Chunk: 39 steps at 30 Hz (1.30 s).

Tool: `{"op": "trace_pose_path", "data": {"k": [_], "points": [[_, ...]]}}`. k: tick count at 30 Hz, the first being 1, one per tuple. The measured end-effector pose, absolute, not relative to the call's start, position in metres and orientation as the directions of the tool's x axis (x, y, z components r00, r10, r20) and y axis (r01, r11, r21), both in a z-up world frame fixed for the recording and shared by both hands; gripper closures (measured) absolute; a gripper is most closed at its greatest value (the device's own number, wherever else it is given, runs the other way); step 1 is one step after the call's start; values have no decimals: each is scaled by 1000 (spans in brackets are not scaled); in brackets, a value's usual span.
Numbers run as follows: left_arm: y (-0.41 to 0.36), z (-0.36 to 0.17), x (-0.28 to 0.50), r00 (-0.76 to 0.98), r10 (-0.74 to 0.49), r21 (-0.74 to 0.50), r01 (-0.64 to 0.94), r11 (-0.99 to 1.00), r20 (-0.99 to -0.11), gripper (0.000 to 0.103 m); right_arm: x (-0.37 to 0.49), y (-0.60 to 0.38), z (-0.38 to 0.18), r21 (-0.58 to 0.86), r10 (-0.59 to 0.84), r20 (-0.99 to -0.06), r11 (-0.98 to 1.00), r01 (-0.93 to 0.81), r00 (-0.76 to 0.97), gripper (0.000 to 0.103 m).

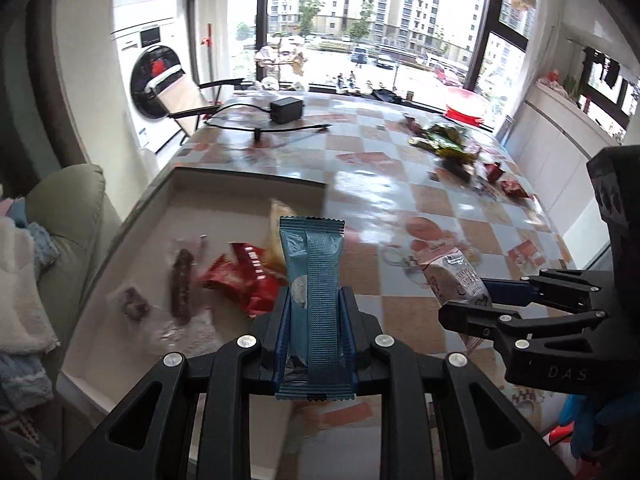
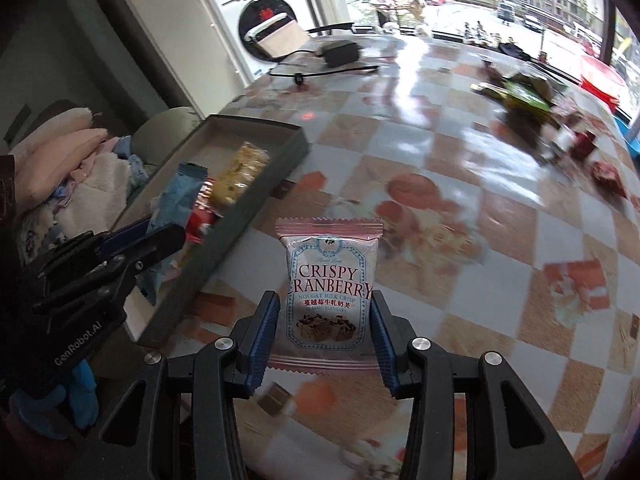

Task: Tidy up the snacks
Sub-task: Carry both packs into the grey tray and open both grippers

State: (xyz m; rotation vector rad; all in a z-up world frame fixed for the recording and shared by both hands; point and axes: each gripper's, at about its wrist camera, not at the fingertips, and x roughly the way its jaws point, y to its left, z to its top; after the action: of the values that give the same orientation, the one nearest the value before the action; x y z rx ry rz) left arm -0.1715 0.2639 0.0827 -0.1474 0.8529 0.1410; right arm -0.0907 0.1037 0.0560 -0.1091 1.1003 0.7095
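Snacks sit in three places around you. Your left gripper [image 1: 314, 316] is clamped on a blue wrapped bar [image 1: 312, 300], which stands upright between the blue pads [image 1: 347, 320] over the near right edge of the shallow tray [image 1: 248, 178]. Your right gripper [image 2: 326, 334] is closed around a pink cranberry nougat packet [image 2: 330, 288], label facing the camera, held above the checkered tablecloth [image 2: 460, 160] just right of the tray.

Inside the tray, from the left wrist view, lie a red packet [image 1: 240, 276] at 10 o'clock of the bar, a dark sausage stick [image 1: 182, 282] further left, a small dark wrapped piece [image 1: 134, 302], and a yellow nougat piece [image 1: 276, 240] touching the red packet. A loose heap of green and red snacks [image 1: 452, 148] waits at 2 o'clock, well apart from the tray. A black power adapter [image 1: 286, 109] rests at 12 o'clock.
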Motion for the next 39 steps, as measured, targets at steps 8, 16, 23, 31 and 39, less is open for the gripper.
{"op": "trace_pose_path", "data": {"k": [8, 16, 23, 31, 39], "points": [[324, 52, -190, 567, 176, -43, -351, 935, -805, 62, -93, 228, 52, 270, 506, -850, 656, -705, 145, 56], [335, 37, -195, 510, 232, 5, -408, 913, -828, 11, -92, 254, 41, 175, 408, -896, 685, -707, 173, 8], [335, 22, -196, 424, 291, 70, -464, 883, -858, 11, -88, 245, 39, 147, 347, -923, 715, -684, 165, 8], [337, 23, -195, 394, 238, 27, -471, 882, -888, 10, -85, 232, 34, 176, 329, -937, 736, -654, 118, 8], [332, 20, -194, 368, 280, 76, -481, 874, -887, 10, -88, 230, 37, 163, 326, -936, 734, -659, 132, 8]]}}
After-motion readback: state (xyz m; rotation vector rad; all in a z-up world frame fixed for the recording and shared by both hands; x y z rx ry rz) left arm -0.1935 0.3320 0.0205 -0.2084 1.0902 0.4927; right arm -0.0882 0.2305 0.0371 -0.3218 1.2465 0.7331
